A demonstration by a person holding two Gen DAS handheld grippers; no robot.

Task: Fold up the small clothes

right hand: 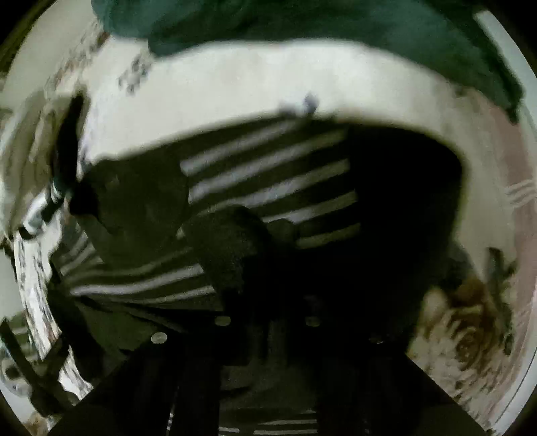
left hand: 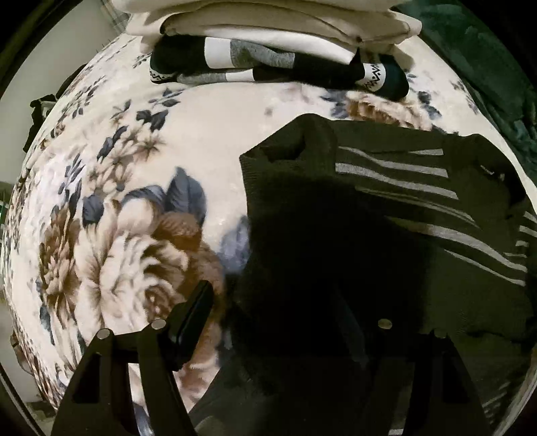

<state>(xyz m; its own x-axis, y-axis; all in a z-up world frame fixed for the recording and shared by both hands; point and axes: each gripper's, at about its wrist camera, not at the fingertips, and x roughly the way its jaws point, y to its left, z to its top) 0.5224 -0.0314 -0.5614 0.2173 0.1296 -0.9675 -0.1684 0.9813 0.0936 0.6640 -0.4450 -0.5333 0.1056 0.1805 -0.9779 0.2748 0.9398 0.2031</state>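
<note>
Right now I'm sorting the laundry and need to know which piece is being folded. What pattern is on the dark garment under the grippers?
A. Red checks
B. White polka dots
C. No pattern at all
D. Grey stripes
D: the dark garment shows grey stripes across it, also seen in the right wrist view, lying on the floral blanket.

This looks like a bedroom in a home. The work surface is a plush cream blanket printed with brown and blue-grey flowers (left hand: 141,214), with a stack of folded cream and black-and-grey clothes (left hand: 268,43) at its far edge. A rumpled dark green fleece throw (right hand: 302,26) lies beside it, perhaps more bedding.
</note>
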